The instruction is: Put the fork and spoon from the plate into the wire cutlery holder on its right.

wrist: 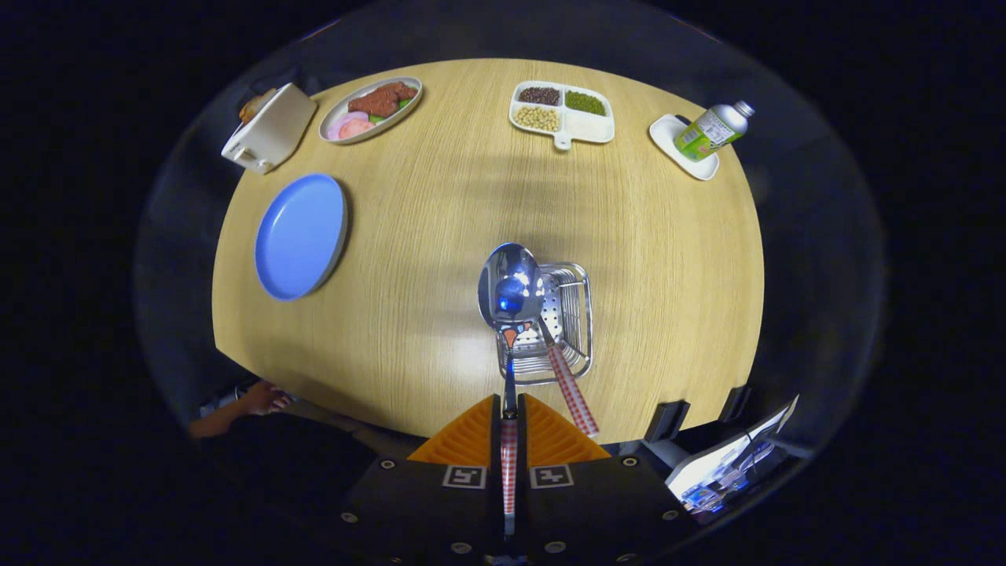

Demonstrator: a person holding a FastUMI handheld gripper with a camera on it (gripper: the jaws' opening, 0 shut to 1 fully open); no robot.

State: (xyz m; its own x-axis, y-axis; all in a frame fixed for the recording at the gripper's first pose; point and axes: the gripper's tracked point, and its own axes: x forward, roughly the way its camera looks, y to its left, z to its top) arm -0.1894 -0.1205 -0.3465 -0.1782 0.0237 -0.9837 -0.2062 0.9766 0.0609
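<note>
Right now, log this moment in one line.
gripper: shut on spoon | fork: in wire holder | blue plate: bare

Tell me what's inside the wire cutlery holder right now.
One checked-handle utensil stands in the wire cutlery holder; its head is hidden behind the spoon. The gripper holds the spoon above the holder.

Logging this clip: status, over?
Gripper shut on checked-handled steel spoon. Spoon above wire cutlery holder; checked-handled fork already inside. Blue plate bare.
</note>
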